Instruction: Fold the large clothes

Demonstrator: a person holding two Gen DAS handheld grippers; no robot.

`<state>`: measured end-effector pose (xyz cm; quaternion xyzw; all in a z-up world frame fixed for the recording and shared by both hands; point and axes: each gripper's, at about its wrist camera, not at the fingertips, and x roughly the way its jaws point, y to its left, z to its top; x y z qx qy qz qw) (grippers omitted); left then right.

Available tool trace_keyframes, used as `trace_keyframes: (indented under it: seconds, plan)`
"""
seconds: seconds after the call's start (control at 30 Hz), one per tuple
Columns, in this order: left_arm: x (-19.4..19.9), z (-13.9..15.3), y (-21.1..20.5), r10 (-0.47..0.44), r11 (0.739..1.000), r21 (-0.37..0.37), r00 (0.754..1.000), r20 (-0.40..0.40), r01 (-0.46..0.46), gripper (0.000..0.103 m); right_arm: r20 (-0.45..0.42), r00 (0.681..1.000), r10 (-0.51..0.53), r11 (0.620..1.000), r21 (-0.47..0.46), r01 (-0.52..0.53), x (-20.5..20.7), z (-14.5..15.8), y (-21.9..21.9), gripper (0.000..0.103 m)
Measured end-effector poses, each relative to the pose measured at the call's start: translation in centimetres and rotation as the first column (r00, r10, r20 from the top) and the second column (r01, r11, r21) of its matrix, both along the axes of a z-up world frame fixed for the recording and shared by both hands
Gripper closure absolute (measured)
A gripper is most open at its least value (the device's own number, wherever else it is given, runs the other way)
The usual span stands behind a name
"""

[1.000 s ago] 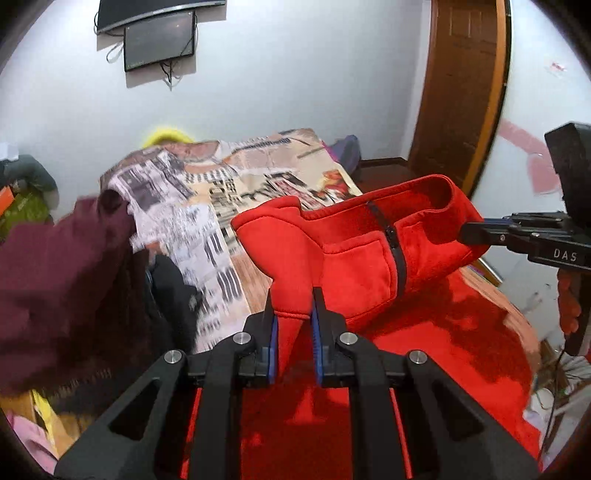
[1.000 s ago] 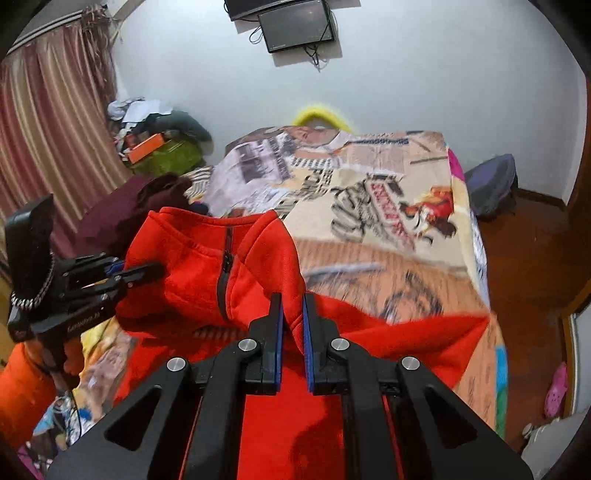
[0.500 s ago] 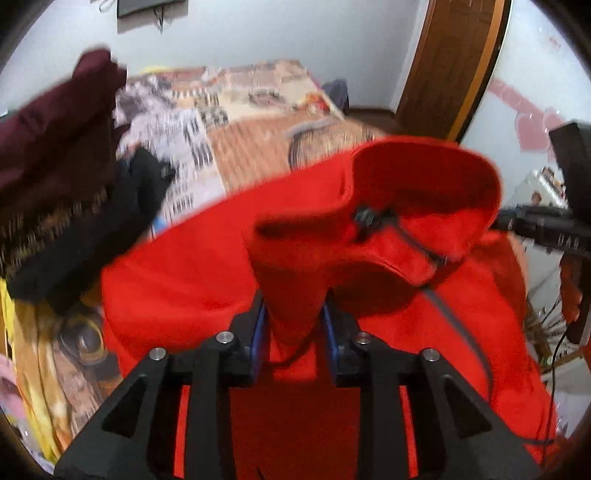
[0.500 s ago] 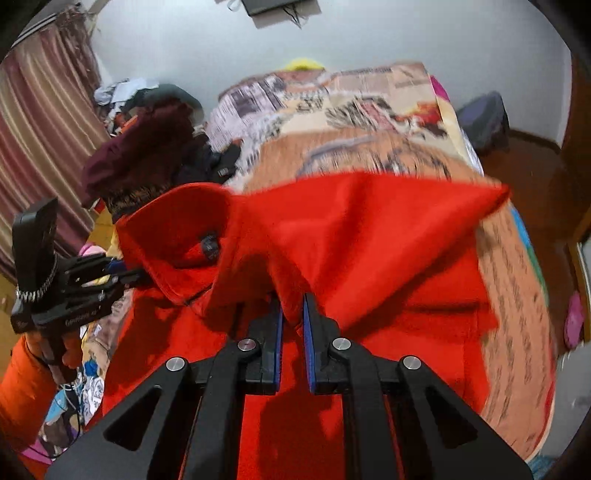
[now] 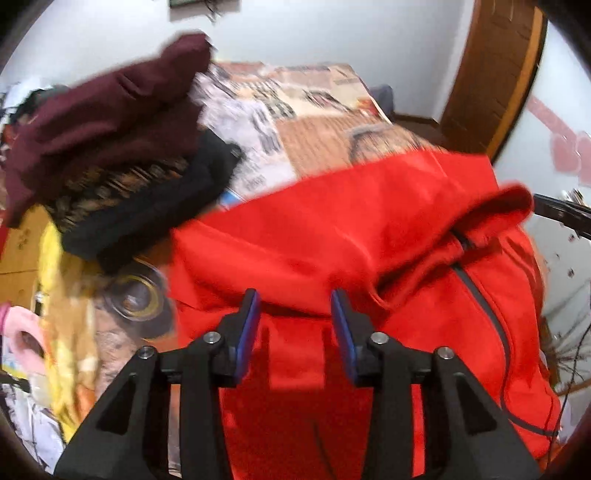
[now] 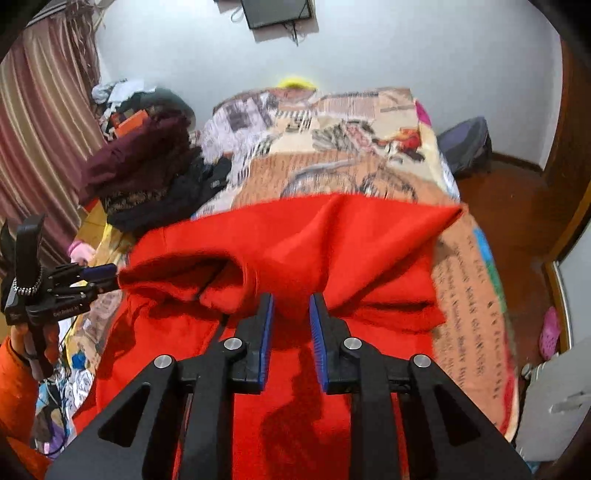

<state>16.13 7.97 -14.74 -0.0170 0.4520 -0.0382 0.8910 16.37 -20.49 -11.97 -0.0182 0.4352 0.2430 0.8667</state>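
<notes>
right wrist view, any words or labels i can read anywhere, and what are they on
Left hand-held gripper: a pale label on its black body, too small and blurred to read.
Printed bedspread: lines of newspaper-style lettering, blurred, not readable.
Red hoodie: no text showing.
Wall screen: dark, no text showing.
Nothing reads clearly in the left wrist view either.

Red zip hoodie [image 6: 295, 236] folded on bed [image 6: 472, 332]; right gripper [image 6: 291, 306] jaws just opening, fabric between; left gripper [image 6: 107, 275] at hoodie's left edge.
</notes>
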Motion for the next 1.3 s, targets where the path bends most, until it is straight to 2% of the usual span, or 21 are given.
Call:
trace_keyframes:
  seconds: [0.07, 0.2, 0.33, 0.5, 0.6, 0.77, 0.83, 0.87, 1.1, 1.17, 1.3]
  plan:
    - [0.7, 0.8, 0.7, 0.017, 1.0, 0.013, 0.999, 0.027, -0.017, 0.057, 0.02, 1.0, -0.015, 1.0, 0.007, 0.015, 0.6, 0.9, -0.2, 0.084]
    - [3.2, 1.8, 0.9, 0.032, 0.999, 0.038, 0.998, 0.057, -0.034, 0.057, 0.034, 0.999, -0.041, 0.999, 0.014, 0.041, 2.8, 1.8, 0.4, 0.072]
    - [5.6, 1.6, 0.2, 0.016, 1.0, -0.018, 0.998, 0.063, -0.015, 0.052, 0.04, 0.999, -0.013, 1.0, 0.005, 0.013, 4.6, 1.7, 2.2, 0.069]
    - [8.3, -0.7, -1.4, 0.0, 0.999, -0.05, 1.0, 0.008, 0.001, 0.052, -0.005, 1.0, 0.017, 0.999, -0.028, -0.018, 5.9, -0.4, 4.2, 0.069]
    - [8.8, -3.1, -2.5, -0.008, 0.998, -0.063, 0.998, -0.059, 0.005, 0.052, -0.059, 0.998, 0.021, 0.997, -0.078, -0.026, 6.0, -2.7, 4.7, 0.069]
    - [7.3, -6.5, -3.1, -0.009, 0.998, -0.059, 0.99, -0.139, 0.001, 0.049, -0.094, 0.995, 0.021, 0.988, -0.15, -0.035, 4.8, -5.2, 3.9, 0.066]
    - [6.4, -7.0, -2.9, -0.002, 0.999, -0.045, 0.991, -0.13, -0.004, 0.043, -0.078, 0.997, 0.009, 0.987, -0.156, -0.021, 4.2, -5.1, 2.9, 0.05]
    - [5.8, -7.1, -2.7, 0.008, 0.999, -0.031, 0.993, -0.118, -0.012, 0.038, -0.071, 0.997, 0.001, 0.986, -0.165, -0.012, 4.0, -5.0, 2.5, 0.048]
    - [2.7, -6.9, -1.1, 0.016, 1.0, 0.01, 0.993, -0.119, -0.015, 0.032, -0.094, 0.994, -0.048, 0.987, -0.155, 0.033, 3.2, -4.7, -0.4, 0.047]
    - [2.1, -6.6, -0.6, 0.024, 0.999, 0.028, 0.992, -0.122, -0.021, 0.026, -0.1, 0.993, -0.068, 0.986, -0.156, 0.052, 3.1, -4.6, -1.3, 0.047]
    - [1.1, -5.7, 1.2, 0.058, 0.998, 0.004, 0.991, -0.121, -0.057, 0.025, -0.104, 0.99, -0.097, 0.977, -0.197, 0.075, 3.1, -4.3, -2.7, 0.047]
